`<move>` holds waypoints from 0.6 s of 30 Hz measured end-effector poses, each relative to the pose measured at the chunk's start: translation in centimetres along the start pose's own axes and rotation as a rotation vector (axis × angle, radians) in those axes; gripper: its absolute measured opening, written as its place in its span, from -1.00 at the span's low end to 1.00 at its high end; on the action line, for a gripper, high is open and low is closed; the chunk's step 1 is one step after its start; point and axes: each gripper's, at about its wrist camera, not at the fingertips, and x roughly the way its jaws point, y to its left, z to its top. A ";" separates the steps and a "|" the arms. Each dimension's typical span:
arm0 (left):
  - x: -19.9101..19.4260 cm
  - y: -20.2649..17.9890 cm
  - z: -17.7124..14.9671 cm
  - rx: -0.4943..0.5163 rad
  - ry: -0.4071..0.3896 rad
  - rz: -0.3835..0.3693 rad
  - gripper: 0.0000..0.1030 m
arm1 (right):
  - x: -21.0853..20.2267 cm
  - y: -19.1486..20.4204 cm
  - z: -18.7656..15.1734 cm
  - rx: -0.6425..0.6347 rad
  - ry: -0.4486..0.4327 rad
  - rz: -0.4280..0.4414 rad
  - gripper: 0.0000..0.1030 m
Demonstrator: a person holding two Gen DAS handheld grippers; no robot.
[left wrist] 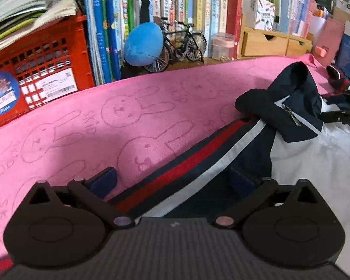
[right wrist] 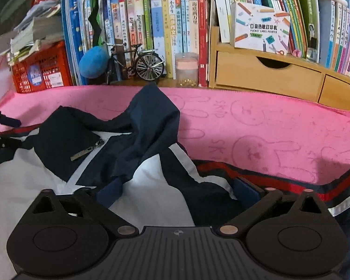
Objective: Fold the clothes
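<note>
A navy, white and red zip jacket (left wrist: 298, 154) lies spread on the pink rabbit-print towel (left wrist: 105, 121). My left gripper (left wrist: 172, 179) is open, low over the jacket's red-striped left shoulder, fingers astride the stripes. In the right wrist view the jacket (right wrist: 140, 182) shows its navy collar (right wrist: 151, 119) standing up and a metal zip pull (right wrist: 87, 151). My right gripper (right wrist: 177, 189) is open over the right shoulder seam, holding nothing. The right gripper's fingers also show at the far right of the left wrist view (left wrist: 345, 116).
Behind the pink towel (right wrist: 268, 128) stand a red crate (left wrist: 42, 70), a blue plush ball (left wrist: 143, 44), a model bicycle (left wrist: 182, 44), a pink-lidded jar (right wrist: 186, 70), wooden drawers (right wrist: 268, 74) and rows of books (right wrist: 175, 23).
</note>
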 end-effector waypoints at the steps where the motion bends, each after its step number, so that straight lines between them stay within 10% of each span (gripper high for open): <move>1: -0.3 -0.3 -0.3 -0.009 -0.013 0.011 0.77 | -0.2 0.3 -0.1 -0.003 -0.010 0.001 0.55; 3: -1.0 -1.2 -0.6 -0.024 -0.031 0.045 0.29 | -0.7 0.8 -0.2 0.004 -0.031 -0.009 -0.17; 7: -1.7 -3.8 -1.0 0.017 -0.051 0.167 -0.60 | -1.3 2.1 -0.4 0.009 -0.052 -0.017 -0.62; 18: 3.3 -3.1 2.9 0.092 -0.080 0.416 -0.99 | 1.5 2.7 2.0 -0.011 -0.069 -0.119 -0.76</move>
